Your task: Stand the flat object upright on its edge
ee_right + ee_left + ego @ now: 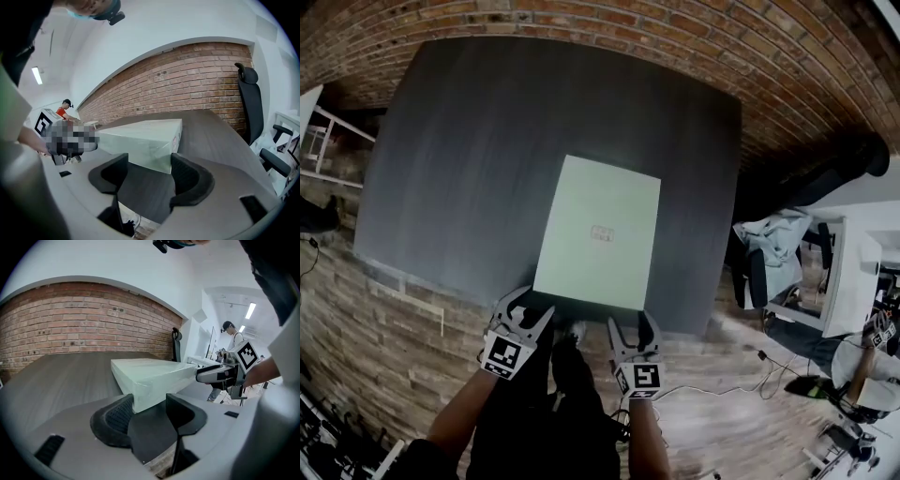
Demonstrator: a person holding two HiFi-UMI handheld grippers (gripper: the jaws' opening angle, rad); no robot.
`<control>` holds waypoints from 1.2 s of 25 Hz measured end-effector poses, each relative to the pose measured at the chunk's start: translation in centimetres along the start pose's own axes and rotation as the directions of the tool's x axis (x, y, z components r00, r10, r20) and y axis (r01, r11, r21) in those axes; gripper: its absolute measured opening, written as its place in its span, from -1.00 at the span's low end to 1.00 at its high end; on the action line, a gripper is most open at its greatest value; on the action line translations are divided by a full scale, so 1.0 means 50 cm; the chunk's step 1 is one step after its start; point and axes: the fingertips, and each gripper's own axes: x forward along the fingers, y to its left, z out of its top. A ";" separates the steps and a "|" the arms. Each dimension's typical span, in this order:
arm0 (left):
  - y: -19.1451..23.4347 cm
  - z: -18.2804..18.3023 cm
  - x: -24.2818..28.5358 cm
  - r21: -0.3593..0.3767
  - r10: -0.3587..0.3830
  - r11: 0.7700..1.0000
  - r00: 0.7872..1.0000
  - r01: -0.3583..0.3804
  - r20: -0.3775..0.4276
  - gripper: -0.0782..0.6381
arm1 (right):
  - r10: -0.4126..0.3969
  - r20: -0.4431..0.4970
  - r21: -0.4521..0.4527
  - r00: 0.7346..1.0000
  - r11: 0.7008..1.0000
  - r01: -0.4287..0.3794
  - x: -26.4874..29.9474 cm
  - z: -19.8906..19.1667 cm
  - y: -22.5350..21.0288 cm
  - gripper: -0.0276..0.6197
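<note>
A flat pale green box (598, 230) lies flat on the dark grey table (478, 141), its near side at the table's front edge. My left gripper (528, 311) hovers open at the box's near left corner. In the left gripper view that box (150, 376) corner sits between the jaws of the left gripper (150, 408), untouched. My right gripper (630, 324) stands open at the near right corner. In the right gripper view the box (143, 138) ends just ahead of the right gripper (149, 169), with its corner close to the right-hand pad (186, 174).
A brick wall (609, 28) runs behind the table. A black office chair (248, 101) stands off the table's right side. Desks and a seated person (872, 361) are at the far right; a standing person (233, 336) shows in the background.
</note>
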 end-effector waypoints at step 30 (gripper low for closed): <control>-0.031 0.177 -0.134 0.059 -0.023 0.998 0.994 0.017 0.103 -0.15 | 0.008 0.113 -0.071 0.994 0.998 -0.001 -0.115 0.186 0.060 -0.04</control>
